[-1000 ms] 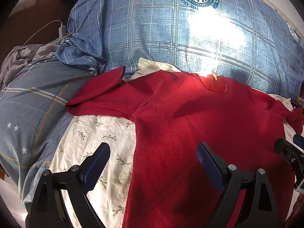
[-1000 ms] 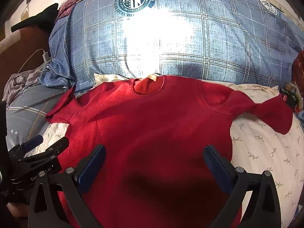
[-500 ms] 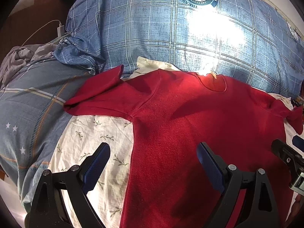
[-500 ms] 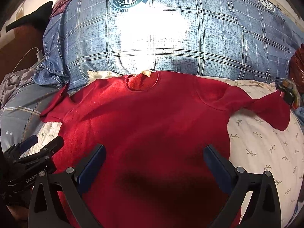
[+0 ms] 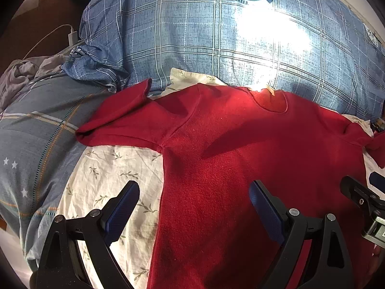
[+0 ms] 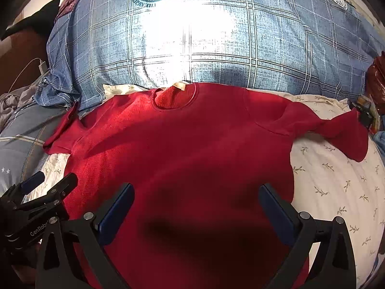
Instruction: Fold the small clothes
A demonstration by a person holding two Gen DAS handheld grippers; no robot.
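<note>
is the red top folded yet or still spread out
Spread out, not folded. The red top lies flat on the bed with both sleeves stretched sideways and the neckline exposed; no part is turned over.

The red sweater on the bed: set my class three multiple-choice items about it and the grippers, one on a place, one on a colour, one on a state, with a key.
1. Where does the red sweater have its neckline?
A. toward the blue plaid pillow
B. toward the grippers
C. hanging off the bed

2. What colour are the pads on the gripper fingers?
A. yellow
B. blue
C. white

3. How do the left gripper and right gripper stand?
A. both shut on the sweater
B. one open, one shut
C. both open, holding nothing

Key:
1 A, the collar lies next to the blue plaid pillow.
2 B, the pads show dark blue in both wrist views.
3 C, each gripper's fingers are spread wide above the cloth, with nothing between them.
</note>
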